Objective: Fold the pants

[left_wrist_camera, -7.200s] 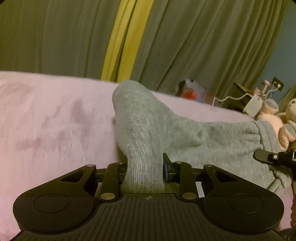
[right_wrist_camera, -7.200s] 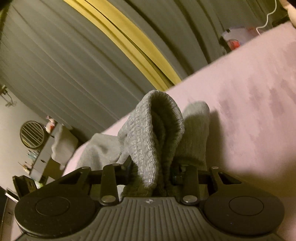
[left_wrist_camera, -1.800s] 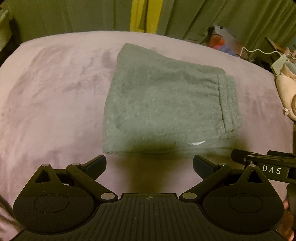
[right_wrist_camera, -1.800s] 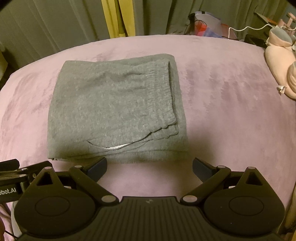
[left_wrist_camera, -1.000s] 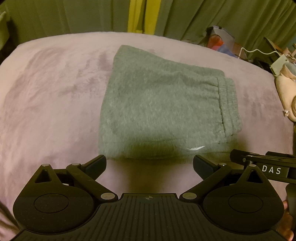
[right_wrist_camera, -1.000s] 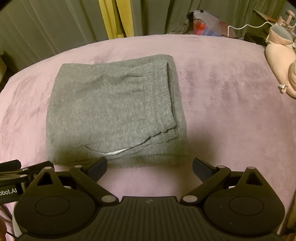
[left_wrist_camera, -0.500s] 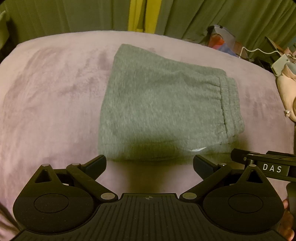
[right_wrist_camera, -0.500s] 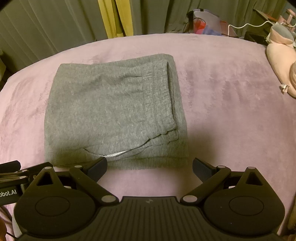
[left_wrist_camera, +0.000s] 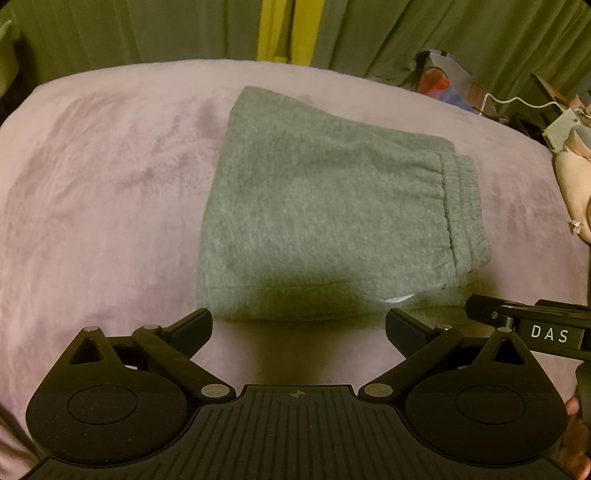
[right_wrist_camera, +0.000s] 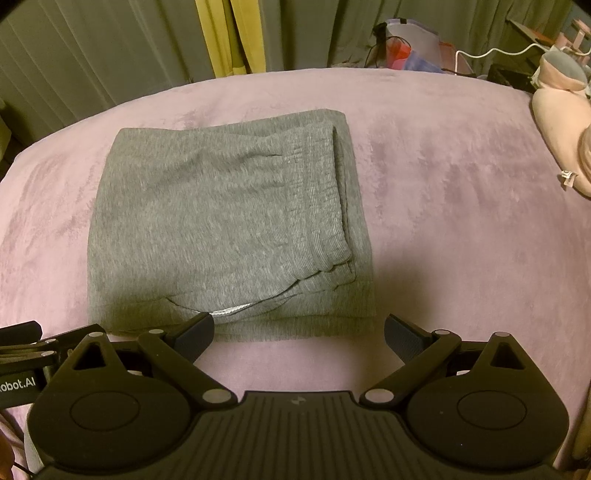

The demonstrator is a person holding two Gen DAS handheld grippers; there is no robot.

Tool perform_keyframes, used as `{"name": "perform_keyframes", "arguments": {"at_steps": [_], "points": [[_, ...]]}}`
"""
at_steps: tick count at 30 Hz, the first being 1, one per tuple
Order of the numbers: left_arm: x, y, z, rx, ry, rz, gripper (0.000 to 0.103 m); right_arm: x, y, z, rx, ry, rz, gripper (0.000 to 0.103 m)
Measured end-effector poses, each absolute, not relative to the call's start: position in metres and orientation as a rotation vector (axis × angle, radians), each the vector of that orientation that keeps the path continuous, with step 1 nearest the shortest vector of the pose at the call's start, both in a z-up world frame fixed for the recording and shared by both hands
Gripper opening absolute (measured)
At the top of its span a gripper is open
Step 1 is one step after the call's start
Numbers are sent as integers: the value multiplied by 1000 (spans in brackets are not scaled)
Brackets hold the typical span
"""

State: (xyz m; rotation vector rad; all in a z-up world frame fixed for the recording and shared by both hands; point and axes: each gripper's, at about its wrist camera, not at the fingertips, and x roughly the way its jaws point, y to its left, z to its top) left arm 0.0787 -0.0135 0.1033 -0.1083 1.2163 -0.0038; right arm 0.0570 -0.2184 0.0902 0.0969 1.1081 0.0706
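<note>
Grey knit sweatpants [left_wrist_camera: 325,218], folded into a squarish stack, lie flat on the pink plush bedspread [left_wrist_camera: 103,206], roughly mid-bed. Ribbed elastic waistband [right_wrist_camera: 321,199] runs down the stack's right side on top; a thin pale strip [right_wrist_camera: 232,309] shows at the near edge where the layers gape a little.

My left gripper [left_wrist_camera: 298,326], black, two-fingered: fingers spread wide, nothing between them. It sits just short of the stack's near edge, not touching cloth as far as I can see. My right gripper [right_wrist_camera: 299,328]: fingers likewise spread wide, holding nothing. Its left fingertip [right_wrist_camera: 197,326] overlaps the near hem in the right wrist view; contact or just in front, I cannot tell.

Each camera catches the other gripper at its frame edge, so the two sit side by side along the near edge.

Beyond the bed: grey-green pleated curtains [right_wrist_camera: 92,48] with a yellow strip [left_wrist_camera: 286,29] between them. A pale pink plush toy [right_wrist_camera: 561,122] rests on the bed's right edge. White cable [right_wrist_camera: 491,51] and clutter behind it, too dim to identify.
</note>
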Motion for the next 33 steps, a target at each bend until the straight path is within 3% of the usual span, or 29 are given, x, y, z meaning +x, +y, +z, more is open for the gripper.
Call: {"name": "perform_keyframes", "arguments": {"at_steps": [33], "points": [[80,-11,105,-109,1215,-2,103,58,-218,92,100,1111,75,99]]}}
